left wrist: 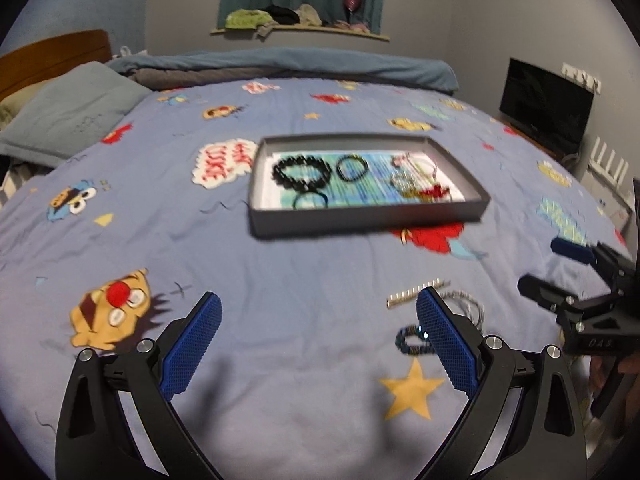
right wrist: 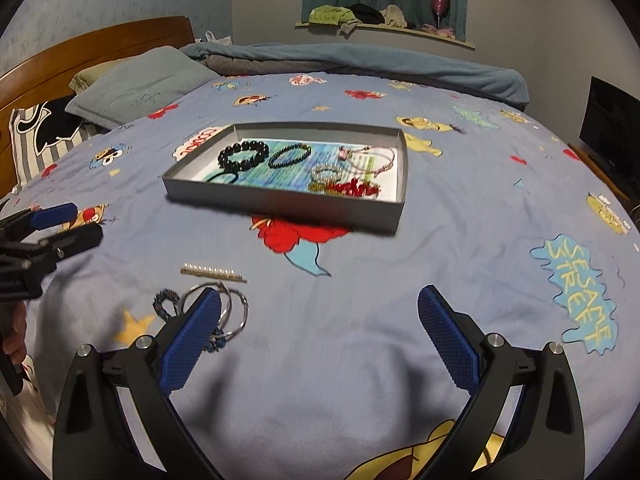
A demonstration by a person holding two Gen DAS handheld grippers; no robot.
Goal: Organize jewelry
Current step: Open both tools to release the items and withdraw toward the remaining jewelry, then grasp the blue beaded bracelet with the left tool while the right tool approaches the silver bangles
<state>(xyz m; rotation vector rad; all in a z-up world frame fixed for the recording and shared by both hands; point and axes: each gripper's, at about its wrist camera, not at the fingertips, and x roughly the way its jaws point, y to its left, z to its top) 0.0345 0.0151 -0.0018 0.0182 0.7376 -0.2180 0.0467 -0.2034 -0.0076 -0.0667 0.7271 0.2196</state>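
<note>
Both the left gripper [left wrist: 318, 314] and the right gripper [right wrist: 320, 308] are held wide apart, empty, above the bedspread [right wrist: 460, 240], on which "SESAME STREET" [right wrist: 580, 292] is printed. Bracelets [right wrist: 244, 156] are laid in the far tray [right wrist: 280, 202]; bangles [right wrist: 234, 308] are left near.

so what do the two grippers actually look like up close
Both match: the left gripper and right gripper have black, curved, cut-out arms with silver round bolts, ending in fingers faced with blue cross-hatched pads. The right gripper's black body shows faint pale lettering in the left wrist view.
</note>
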